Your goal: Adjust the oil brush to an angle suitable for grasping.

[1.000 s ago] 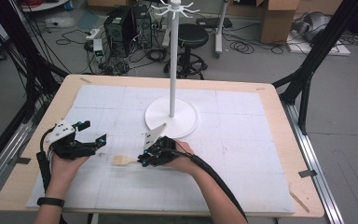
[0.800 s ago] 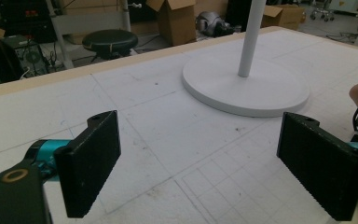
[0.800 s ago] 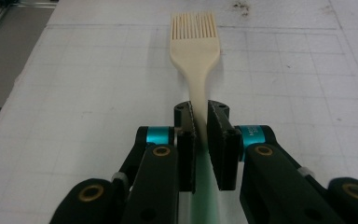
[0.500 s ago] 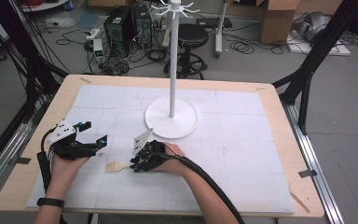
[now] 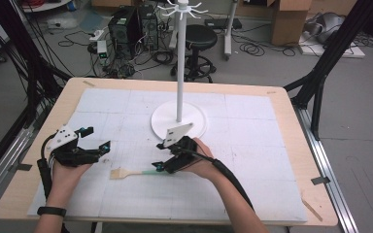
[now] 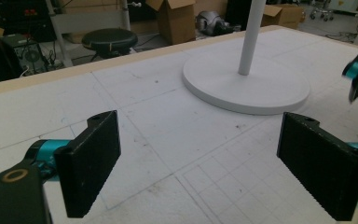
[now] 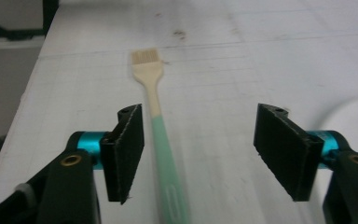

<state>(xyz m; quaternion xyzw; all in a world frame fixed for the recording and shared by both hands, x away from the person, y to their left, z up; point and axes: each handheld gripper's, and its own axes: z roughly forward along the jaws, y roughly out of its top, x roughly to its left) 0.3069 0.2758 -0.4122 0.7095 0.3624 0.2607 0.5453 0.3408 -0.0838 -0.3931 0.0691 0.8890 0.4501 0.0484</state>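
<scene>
- Step in hand, as I judge it: picking up the brush point(image 5: 135, 172) with the right gripper point(image 5: 161, 166); the grab is not made yet.
- Brush lies flat on the white mat point(image 5: 252, 184), near the front middle of the table point(image 5: 291, 121), bristle end pointing to the person's left, green handle end toward the right gripper.
- Right gripper view: brush point(image 7: 157, 121) runs up between the two black jaws, nearer the left jaw, pale bristle head at the far end, green handle at the near end. The handle looks blurred low in the frame.
- Right gripper point(image 7: 200, 154) jaws stand wide apart, nothing held. Cannot tell if the left jaw touches the handle; it is just beside it.
- Left gripper point(image 5: 93, 140) sits at the left of the mat, well apart from the brush, held in the person's left hand point(image 5: 64, 170).
- Left gripper view: left gripper point(image 6: 198, 163) jaws spread wide, empty, only bare mat between them.
- White stand point(image 5: 179, 63) with its round base point(image 5: 196, 119) is just behind the right gripper; hooks at the top, nothing hanging that I can see.
- Left gripper view also catches the stand base point(image 6: 247, 86).
- Next move calls for: centring the handle between the right jaws, going low to the mat, closing on the green part.
- Handle is thin and flat on the mat, so it could slip or skid if the jaws close off-centre.
</scene>
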